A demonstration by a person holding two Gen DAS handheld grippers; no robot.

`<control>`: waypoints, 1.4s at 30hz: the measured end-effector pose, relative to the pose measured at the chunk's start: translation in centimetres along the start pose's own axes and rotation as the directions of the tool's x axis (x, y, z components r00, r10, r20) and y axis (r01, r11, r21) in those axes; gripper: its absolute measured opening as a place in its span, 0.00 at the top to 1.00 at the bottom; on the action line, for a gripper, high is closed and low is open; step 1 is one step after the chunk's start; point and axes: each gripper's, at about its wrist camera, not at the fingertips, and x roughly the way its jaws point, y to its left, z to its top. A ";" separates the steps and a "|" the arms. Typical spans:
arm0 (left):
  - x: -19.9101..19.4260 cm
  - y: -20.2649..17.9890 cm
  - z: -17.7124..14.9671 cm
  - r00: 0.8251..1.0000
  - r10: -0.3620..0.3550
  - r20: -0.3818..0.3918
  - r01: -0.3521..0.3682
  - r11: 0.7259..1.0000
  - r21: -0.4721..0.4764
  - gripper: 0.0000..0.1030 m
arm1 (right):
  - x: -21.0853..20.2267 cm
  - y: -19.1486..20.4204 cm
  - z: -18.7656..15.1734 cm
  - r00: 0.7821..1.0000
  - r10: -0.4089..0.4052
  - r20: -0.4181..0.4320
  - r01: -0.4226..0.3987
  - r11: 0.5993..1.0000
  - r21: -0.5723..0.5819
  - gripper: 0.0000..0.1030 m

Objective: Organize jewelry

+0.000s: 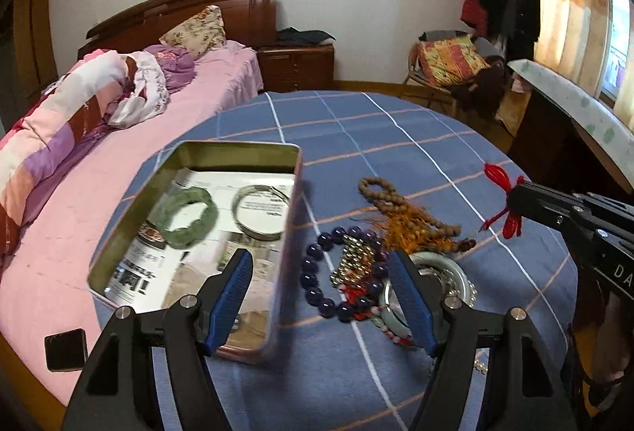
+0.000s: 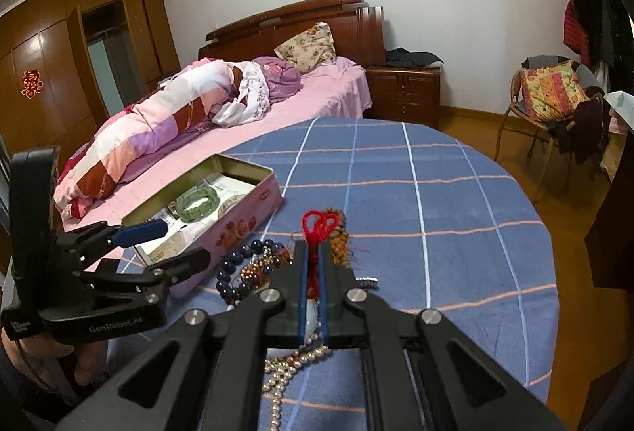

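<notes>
Right of the open tin [image 1: 295,169], the right gripper [image 2: 314,264] clamps a red knotted cord [image 2: 319,223], while the left gripper [image 1: 321,296] gapes empty above the purple bead bracelet [image 1: 317,272].

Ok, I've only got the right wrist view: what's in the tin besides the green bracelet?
Observer: A silver bangle lies flat beside the green bracelet, not touching it.
Operator: What is the left gripper aimed at?
Observer: The left gripper is open, and the purple bead bracelet lies on the cloth between its fingers.
Operator: And my red cord?
Observer: The red cord sticks out above and below the shut right gripper's tips.
</notes>
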 end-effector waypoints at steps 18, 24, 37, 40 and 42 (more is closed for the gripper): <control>1.3 -4.6 -2.5 0.986 -0.108 -0.130 0.119 0.990 0.080 0.31 | -0.4 -1.5 -1.5 1.000 -0.001 -0.022 0.001 1.000 0.009 0.93; 2.1 -5.3 -2.7 0.973 -0.147 -0.180 0.166 0.982 0.095 0.73 | -0.2 -1.0 -1.8 1.000 0.001 -0.030 -0.001 1.000 0.000 0.93; -0.7 -2.9 -1.1 0.982 -0.170 -0.076 0.173 0.984 0.030 0.99 | -1.0 -0.8 -1.4 1.000 -0.002 -0.007 0.002 1.000 -0.005 0.93; -1.5 -2.2 -0.5 0.983 -0.175 -0.047 0.176 0.984 0.016 0.99 | -1.2 -0.7 -1.1 1.000 0.000 -0.001 0.000 1.000 -0.005 0.93; -2.1 -1.9 0.0 0.983 -0.179 -0.029 0.180 0.984 0.014 0.99 | -1.4 -0.6 -0.9 1.000 0.003 0.004 -0.003 1.000 -0.006 0.93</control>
